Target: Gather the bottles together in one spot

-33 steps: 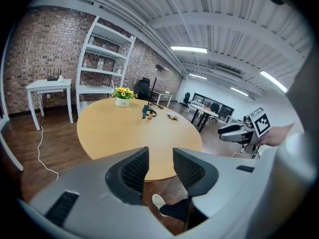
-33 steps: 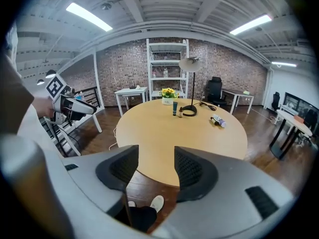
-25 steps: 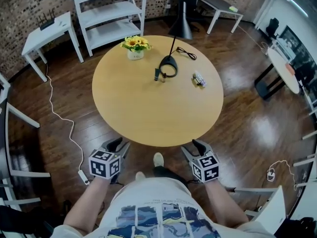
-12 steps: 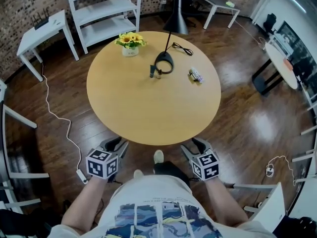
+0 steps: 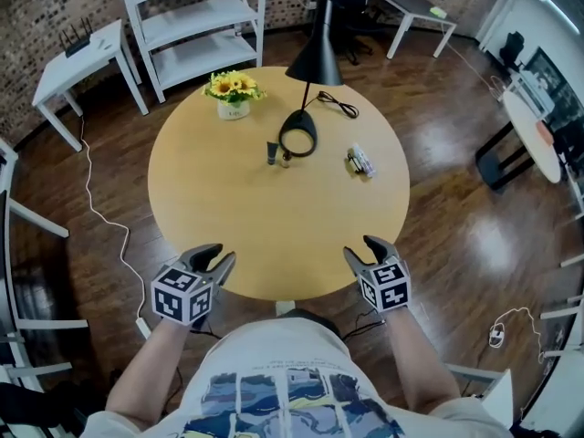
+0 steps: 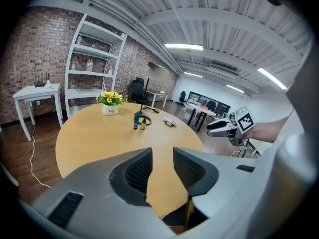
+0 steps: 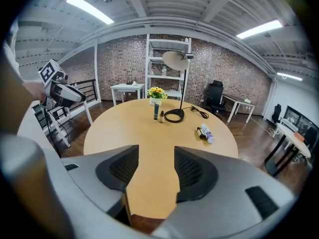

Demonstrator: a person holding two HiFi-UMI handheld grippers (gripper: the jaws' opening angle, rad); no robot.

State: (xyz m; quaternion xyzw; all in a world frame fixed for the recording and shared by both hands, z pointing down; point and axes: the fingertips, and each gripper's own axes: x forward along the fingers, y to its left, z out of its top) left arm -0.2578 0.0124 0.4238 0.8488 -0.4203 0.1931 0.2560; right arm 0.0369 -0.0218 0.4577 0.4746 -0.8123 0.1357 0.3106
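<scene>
Bottles on the round table (image 5: pixel 228 235) — two spots
A teal bottle (image 5: pixel 272 152) and a small brown bottle (image 5: pixel 286 159) stand upright, just beside each other; a white bottle (image 5: pixel 363 162) lies on its side, well apart to their right.

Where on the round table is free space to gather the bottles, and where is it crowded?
The table is bare across its near half, up to the lamp base, and at left below the flower pot. Crowded: beside the lamp base, two upright bottles; at right, lying bottles.
</scene>
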